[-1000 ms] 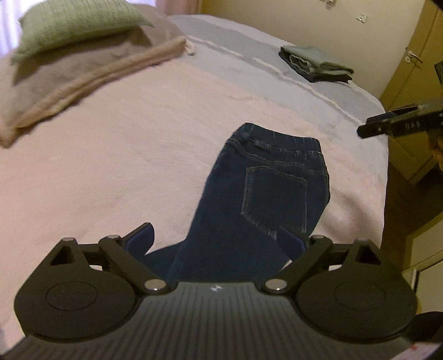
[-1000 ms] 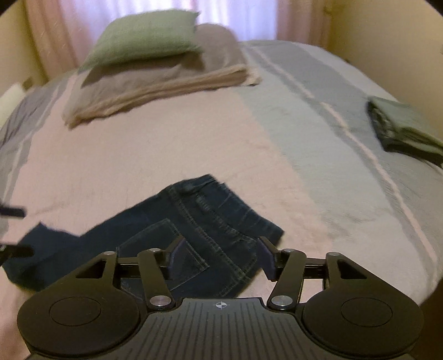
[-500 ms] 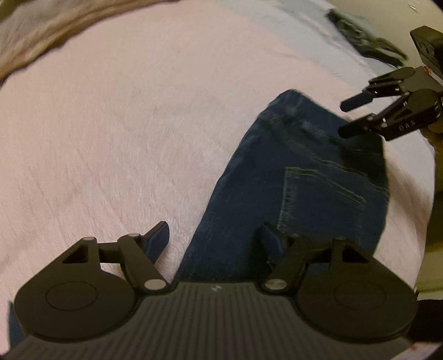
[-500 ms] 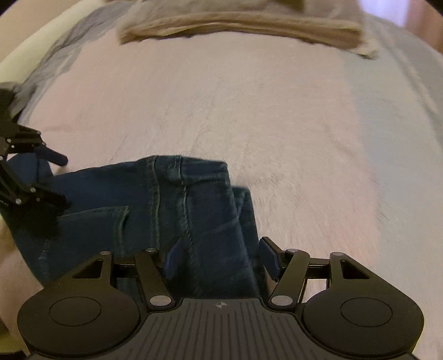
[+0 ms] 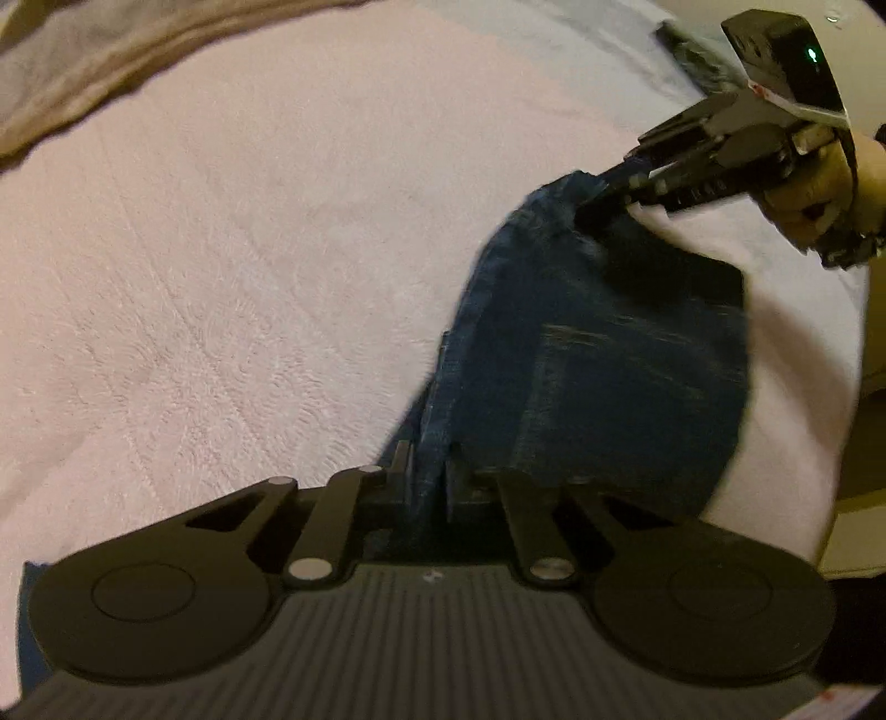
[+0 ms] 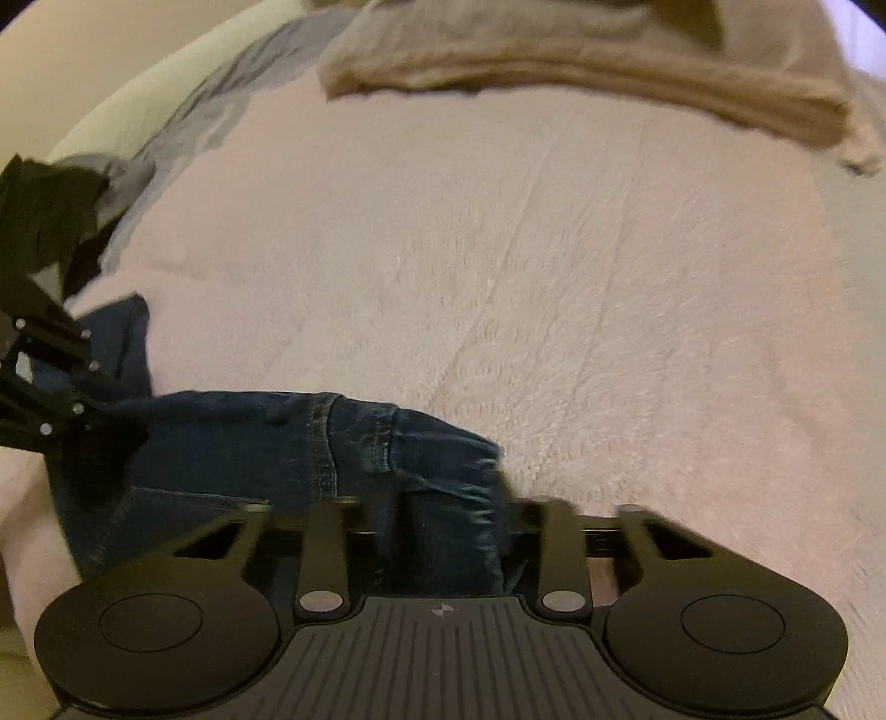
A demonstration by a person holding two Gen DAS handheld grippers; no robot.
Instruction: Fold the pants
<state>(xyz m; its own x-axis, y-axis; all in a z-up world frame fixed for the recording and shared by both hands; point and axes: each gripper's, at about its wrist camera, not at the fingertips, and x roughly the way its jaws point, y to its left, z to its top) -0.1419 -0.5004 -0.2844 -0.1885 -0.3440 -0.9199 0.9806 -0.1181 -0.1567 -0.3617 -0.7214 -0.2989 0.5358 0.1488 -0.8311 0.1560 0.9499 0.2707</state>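
Note:
Dark blue jeans [image 5: 609, 360] lie on a pink fleece bedspread [image 5: 249, 249], back pocket up. In the left wrist view my left gripper [image 5: 429, 482] is shut on a ridge of denim along the leg's edge. At the upper right, my right gripper [image 5: 614, 194], held by a person's hand [image 5: 819, 183], pinches the waistband corner and lifts it a little. In the right wrist view the right gripper [image 6: 446, 515] is shut on a thick bunch of the jeans [image 6: 221, 443]. The left gripper [image 6: 72, 399] shows at the far left on the denim.
A folded beige blanket [image 6: 581, 61] with pillows lies at the head of the bed. Dark folded clothes [image 5: 692, 50] sit on the grey strip at the far side. The bed's edge [image 5: 853, 332] runs close on the right, with pale furniture [image 5: 864, 498] beyond it.
Both grippers came down onto the jeans and went from open to shut on the denim. The waistband corner has been lifted and the fabric has bunched up.

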